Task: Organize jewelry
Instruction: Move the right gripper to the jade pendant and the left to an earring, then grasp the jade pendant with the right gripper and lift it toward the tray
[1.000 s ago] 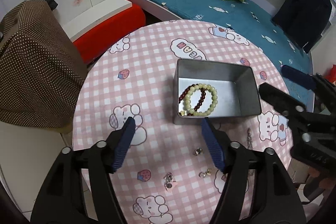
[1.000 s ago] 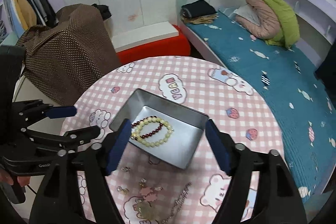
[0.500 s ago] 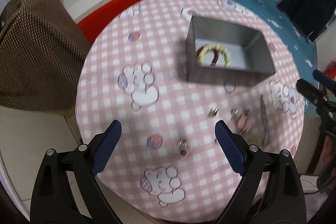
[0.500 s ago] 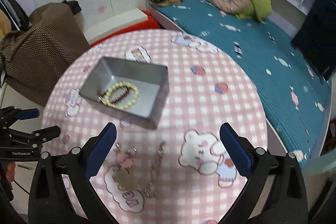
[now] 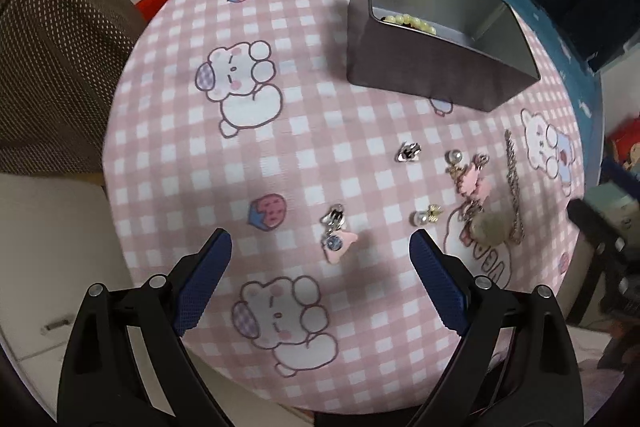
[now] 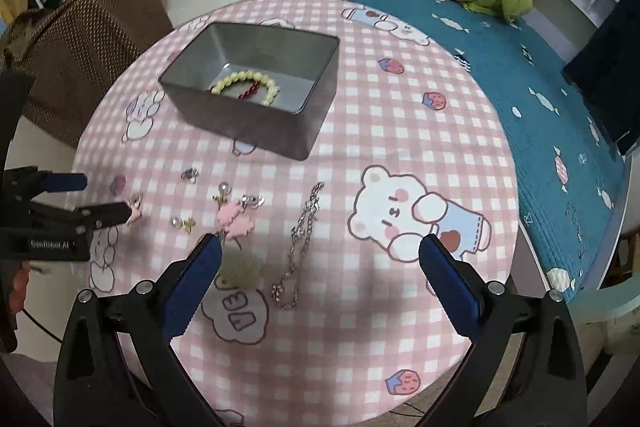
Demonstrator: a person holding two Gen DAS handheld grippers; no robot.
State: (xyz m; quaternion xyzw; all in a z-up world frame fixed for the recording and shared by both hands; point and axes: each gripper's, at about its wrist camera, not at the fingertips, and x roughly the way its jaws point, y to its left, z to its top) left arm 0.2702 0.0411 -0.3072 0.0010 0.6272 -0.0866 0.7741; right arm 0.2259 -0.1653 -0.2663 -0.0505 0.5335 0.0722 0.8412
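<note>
Round table [image 6: 400, 115] under a pink checked cloth with bear prints. Left gripper [image 5: 320, 275] hangs released, jaws spread wide above a pink charm [image 5: 338, 243] near the table's front edge. Right gripper [image 6: 320, 267] likewise spread and empty, over a silver chain [image 6: 302, 239]. Grey metal tin [image 6: 256, 107] stands further back, holding a cream bead bracelet [image 6: 246, 87] and what seems a dark red one [image 6: 248, 94], partly hidden. Small earrings [image 5: 408, 151] and a pink bow [image 6: 235, 221] lie scattered between tin and grippers
</note>
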